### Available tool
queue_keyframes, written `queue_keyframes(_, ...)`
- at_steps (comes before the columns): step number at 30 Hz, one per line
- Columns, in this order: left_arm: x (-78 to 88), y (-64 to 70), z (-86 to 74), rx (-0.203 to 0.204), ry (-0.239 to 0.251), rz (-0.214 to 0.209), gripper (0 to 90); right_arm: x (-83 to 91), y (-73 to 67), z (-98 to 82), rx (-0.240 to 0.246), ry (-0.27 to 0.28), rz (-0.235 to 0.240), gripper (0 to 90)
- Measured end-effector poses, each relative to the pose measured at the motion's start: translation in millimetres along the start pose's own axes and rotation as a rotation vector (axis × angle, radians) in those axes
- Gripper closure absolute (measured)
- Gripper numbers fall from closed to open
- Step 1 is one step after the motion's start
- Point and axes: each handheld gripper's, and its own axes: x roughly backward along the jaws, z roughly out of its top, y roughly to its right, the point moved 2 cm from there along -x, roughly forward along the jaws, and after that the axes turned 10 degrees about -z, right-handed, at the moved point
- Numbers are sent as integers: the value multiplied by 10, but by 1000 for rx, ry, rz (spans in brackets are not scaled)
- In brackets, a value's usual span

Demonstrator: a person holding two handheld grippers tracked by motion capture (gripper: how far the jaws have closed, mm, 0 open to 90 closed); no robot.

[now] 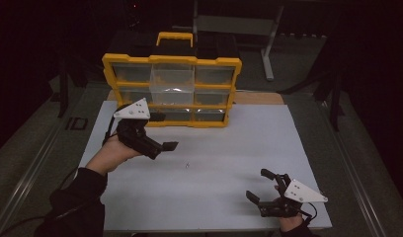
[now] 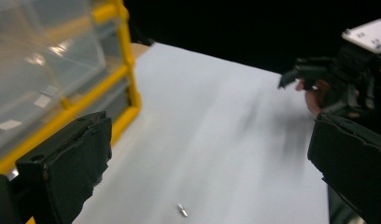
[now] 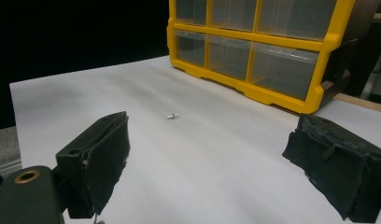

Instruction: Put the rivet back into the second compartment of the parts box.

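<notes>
A small silver screw (image 1: 187,165) lies on the white table top (image 1: 224,148), near its middle. In the left gripper view the screw (image 2: 182,210) sits low between the jaws; in the right gripper view the screw (image 3: 172,115) lies ahead on the sheet. My left gripper (image 1: 165,131) is held above the table just in front of the yellow drawer cabinet (image 1: 172,91), its jaws wide apart and empty. My right gripper (image 1: 260,185) rests near the front right edge, open and empty. From the left gripper (image 2: 212,158), the right gripper (image 2: 328,79) shows farther off.
The cabinet (image 3: 254,51) has clear plastic drawers and a yellow handle (image 1: 175,37) on top. A wooden strip (image 1: 259,98) runs behind the white top. A grey metal stand (image 1: 266,44) is on the floor behind, and dark floor surrounds the table.
</notes>
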Motion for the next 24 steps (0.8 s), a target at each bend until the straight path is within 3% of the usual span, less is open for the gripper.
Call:
queue_keyframes(15,-486,90,-422,12,-21,-77,0,-6,-1,-8,-2,-4,3,110)
queue_keyframes(24,-740,52,-731,40,-39,-62,62,-7,-2,-9,-3,-4,3,111)
